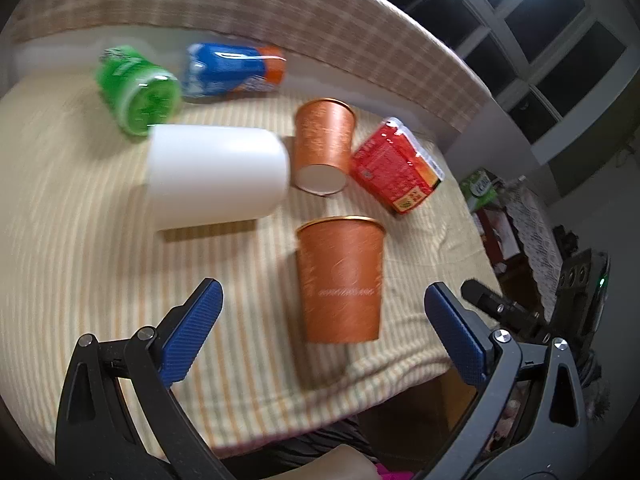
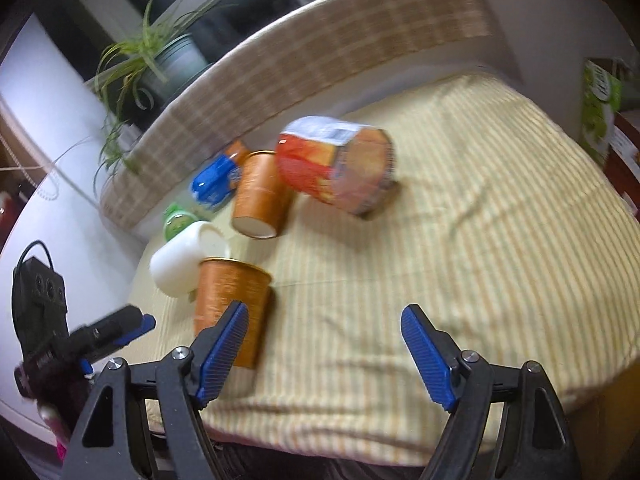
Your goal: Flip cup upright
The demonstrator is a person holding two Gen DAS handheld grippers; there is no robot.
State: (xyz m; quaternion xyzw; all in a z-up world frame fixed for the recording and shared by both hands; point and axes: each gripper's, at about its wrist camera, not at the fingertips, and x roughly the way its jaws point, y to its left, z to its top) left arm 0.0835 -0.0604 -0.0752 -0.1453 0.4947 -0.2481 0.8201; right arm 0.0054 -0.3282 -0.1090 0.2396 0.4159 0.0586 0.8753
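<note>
Both our grippers, left (image 1: 322, 334) and right (image 2: 324, 354), gape wide, holding nothing. Near cup (image 1: 340, 280) stands upright; far cup (image 1: 323, 146) lies tipped between white mug (image 1: 216, 174) and red pack (image 1: 394, 166).

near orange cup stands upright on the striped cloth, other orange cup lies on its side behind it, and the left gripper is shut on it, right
Not quite: the left gripper is open, its blue fingers spread on either side of the near orange cup without touching it, as the left wrist view shows. The other orange cup does lie on its side behind it.

Both wrist views look down from the near edge; each shares the upright orange paper cup (image 1: 340, 280) (image 2: 230, 300).
</note>
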